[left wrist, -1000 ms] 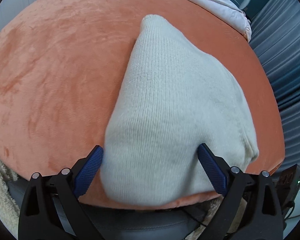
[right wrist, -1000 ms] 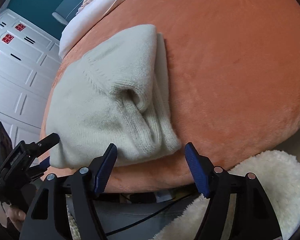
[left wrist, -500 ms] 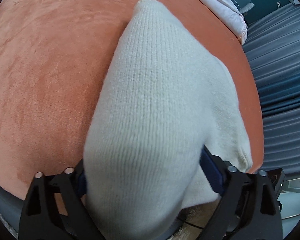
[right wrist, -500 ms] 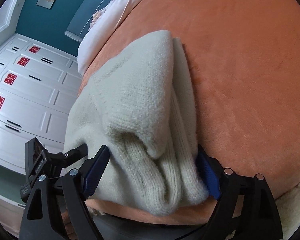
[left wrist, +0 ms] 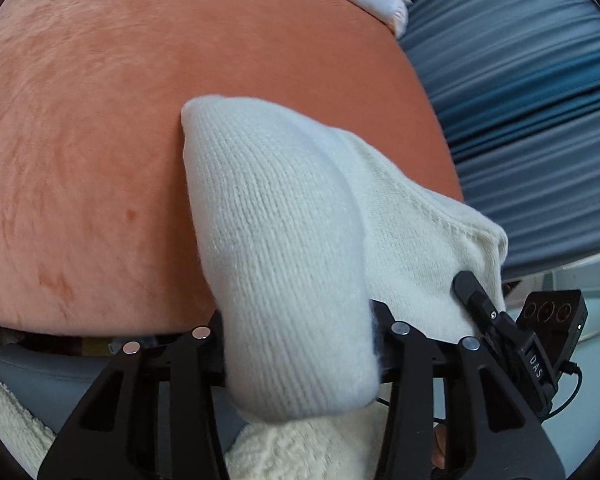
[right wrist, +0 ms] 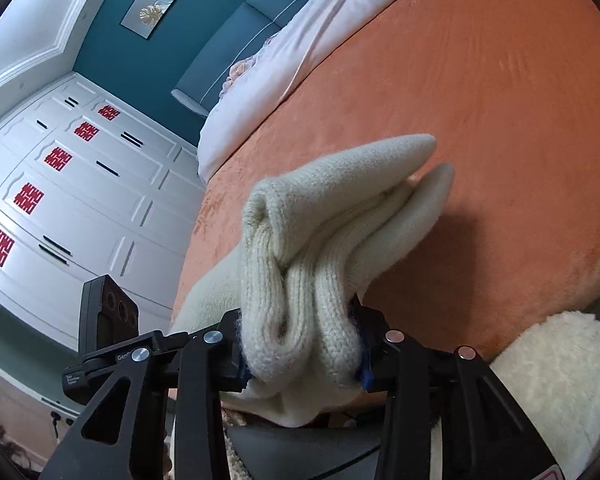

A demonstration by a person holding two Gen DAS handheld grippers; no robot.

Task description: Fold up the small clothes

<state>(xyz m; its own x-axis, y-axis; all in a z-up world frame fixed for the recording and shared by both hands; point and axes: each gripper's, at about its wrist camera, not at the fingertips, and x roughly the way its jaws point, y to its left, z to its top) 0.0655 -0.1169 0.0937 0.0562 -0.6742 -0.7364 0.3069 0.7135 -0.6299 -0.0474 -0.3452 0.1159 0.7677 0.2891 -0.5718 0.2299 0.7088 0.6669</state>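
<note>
One soft ribbed cream knit garment [left wrist: 284,248], bunched

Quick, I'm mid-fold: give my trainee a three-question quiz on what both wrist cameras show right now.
1. True or false: both grippers are shut on the knit.
2. Multiple choice: what colour is the blanket beneath the knit? A) grey B) orange C) green
3. Fill in: in the right wrist view, the wardrobe doors carry ___ paper emblems.

Key
1. True: the left gripper and the right gripper each pinch a bunched end; their jaws have just been closing on it.
2. B
3. red
</note>
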